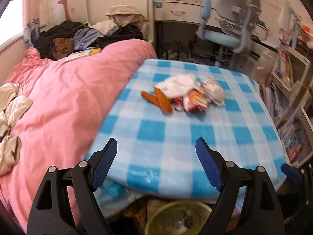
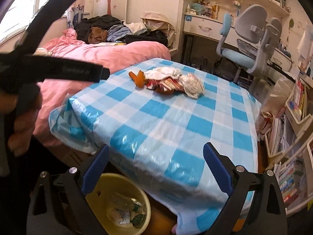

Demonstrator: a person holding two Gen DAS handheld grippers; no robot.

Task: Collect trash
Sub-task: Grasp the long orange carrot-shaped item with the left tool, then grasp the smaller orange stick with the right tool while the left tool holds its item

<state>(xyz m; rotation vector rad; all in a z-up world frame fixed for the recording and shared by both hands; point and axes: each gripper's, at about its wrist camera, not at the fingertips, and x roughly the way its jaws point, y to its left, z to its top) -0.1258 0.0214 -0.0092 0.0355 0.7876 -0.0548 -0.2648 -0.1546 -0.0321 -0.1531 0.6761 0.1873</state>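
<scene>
Blue-padded left gripper (image 1: 156, 164) hangs over the near edge of the blue-and-white checked plastic tablecloth (image 1: 176, 137), jaws wide and empty. Far ahead at the cloth's middle lies the litter: orange peel strips (image 1: 157, 98) touching crumpled white and red wrappers (image 1: 192, 93).

Over to the right wrist view: right gripper (image 2: 155, 166) also gapes wide, nothing held, with the round yellow plastic bin (image 2: 125, 184) below at near left, bottles already inside. Approach stage, I'd say; next comes a reach far forward to pinch a wrapper.
</scene>
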